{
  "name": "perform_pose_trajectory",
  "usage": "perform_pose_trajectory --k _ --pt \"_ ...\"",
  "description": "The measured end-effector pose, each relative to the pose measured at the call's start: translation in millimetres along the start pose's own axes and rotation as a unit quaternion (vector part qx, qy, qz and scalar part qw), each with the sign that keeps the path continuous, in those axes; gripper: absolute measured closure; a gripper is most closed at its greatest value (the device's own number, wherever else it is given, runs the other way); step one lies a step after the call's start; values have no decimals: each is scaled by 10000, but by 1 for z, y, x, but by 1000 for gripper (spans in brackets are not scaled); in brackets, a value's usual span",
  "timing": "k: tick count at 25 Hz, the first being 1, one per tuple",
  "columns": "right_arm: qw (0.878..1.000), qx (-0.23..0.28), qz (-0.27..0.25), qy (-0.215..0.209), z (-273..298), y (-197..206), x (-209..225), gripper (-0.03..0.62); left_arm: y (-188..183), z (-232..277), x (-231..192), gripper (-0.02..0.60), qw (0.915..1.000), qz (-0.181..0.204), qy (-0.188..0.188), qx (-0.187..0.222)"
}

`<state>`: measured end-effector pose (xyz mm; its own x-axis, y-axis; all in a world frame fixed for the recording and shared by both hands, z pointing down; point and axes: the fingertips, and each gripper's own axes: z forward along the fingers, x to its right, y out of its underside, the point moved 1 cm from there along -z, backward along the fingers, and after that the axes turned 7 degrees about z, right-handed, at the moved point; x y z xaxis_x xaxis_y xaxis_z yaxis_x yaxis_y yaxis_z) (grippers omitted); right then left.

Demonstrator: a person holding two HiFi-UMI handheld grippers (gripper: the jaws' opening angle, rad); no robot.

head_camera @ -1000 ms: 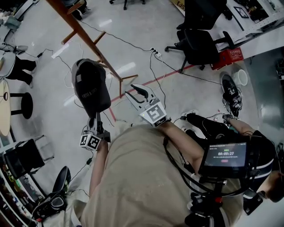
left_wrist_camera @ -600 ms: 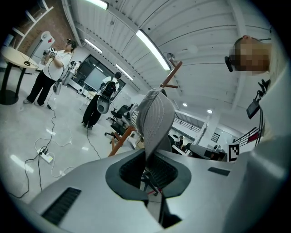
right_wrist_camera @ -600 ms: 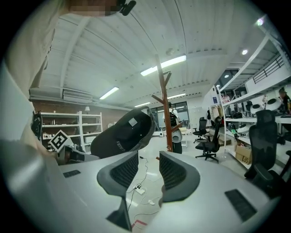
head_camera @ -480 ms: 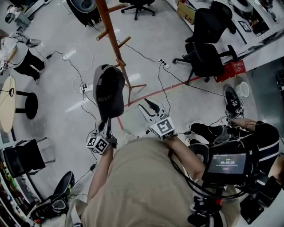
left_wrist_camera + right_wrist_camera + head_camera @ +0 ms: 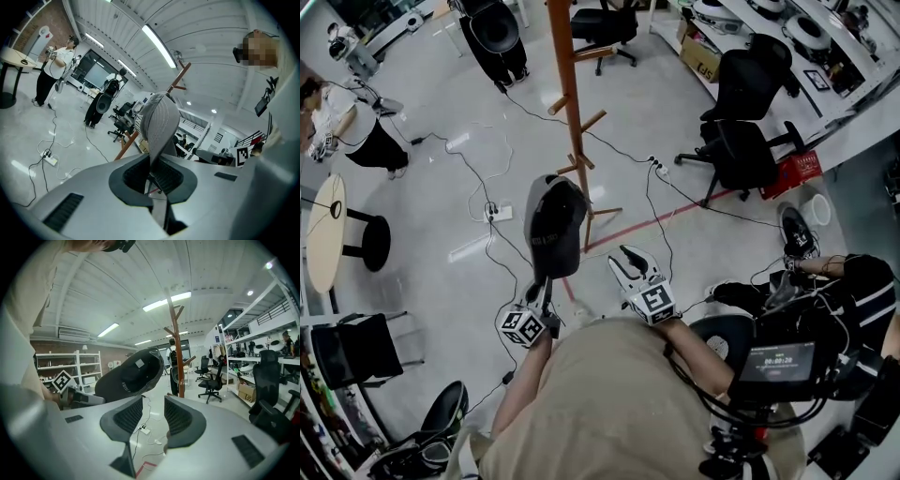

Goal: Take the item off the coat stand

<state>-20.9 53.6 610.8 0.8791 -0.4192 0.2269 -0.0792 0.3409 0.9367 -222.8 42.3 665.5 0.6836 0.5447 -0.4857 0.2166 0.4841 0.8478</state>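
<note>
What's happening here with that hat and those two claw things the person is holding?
A person is working with a handheld gripper in each hand. The left gripper is clamped on the brim of a dark cap and holds it up in the air, clear of the wooden coat stand just beyond it, so the cap is already off the stand. The right gripper is beside it, open and holding nothing.

The cap (image 5: 555, 225) and the left tongs (image 5: 546, 284) gripping it have drifted right and lower in the head view. The coat stand (image 5: 567, 103), slanted at upper left before, now rises upright at top centre. The right tongs (image 5: 628, 260) have shifted lower and rightward too.
</note>
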Motion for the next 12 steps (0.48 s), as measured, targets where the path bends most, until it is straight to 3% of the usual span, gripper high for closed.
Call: perform_pose_trajectory --k 12 --pt "9997 -233 -40 13 12 15 -6 464 11 -3 -18 549 9996 -51 -37 -266"
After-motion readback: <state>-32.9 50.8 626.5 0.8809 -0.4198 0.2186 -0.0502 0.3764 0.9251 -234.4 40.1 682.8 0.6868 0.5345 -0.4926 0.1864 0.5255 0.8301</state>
